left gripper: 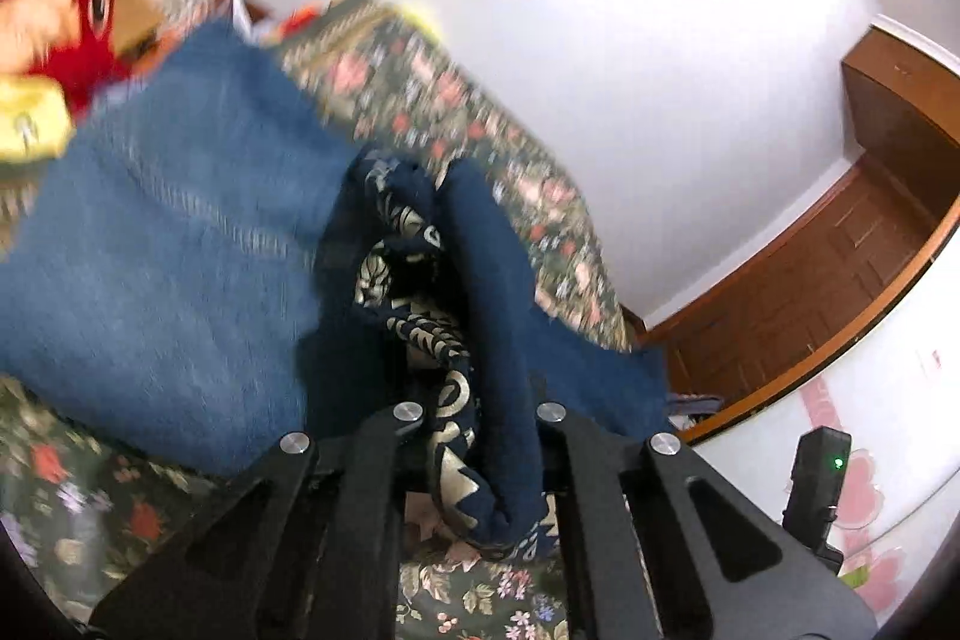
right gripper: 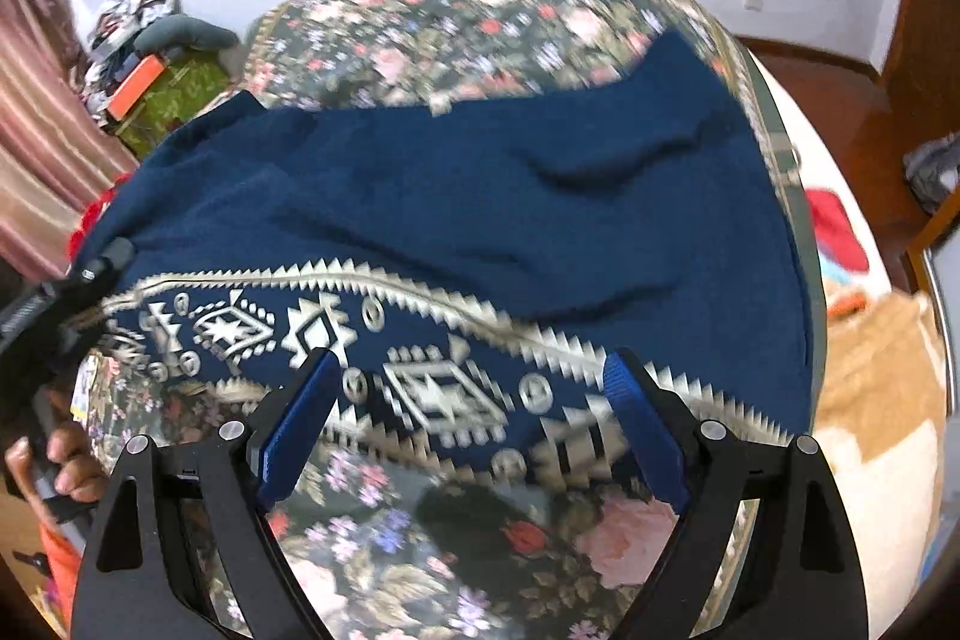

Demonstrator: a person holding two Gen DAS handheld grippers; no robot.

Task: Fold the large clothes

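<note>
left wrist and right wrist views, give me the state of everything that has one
left gripper: shut on the navy garment's bunched patterned edge
right gripper: open, holding nothing, over the patterned border
navy garment: spread over the bed, one end gathered and lifted
floral bedspread: lying flat under the garment

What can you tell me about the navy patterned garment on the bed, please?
The navy garment looks like thick knit, plain dark blue with a cream geometric border band along one edge. It lies spread, slightly rumpled, over the floral bedspread. The left gripper is shut on a bunched fold of its edge; the right gripper hovers open above the border.
</note>
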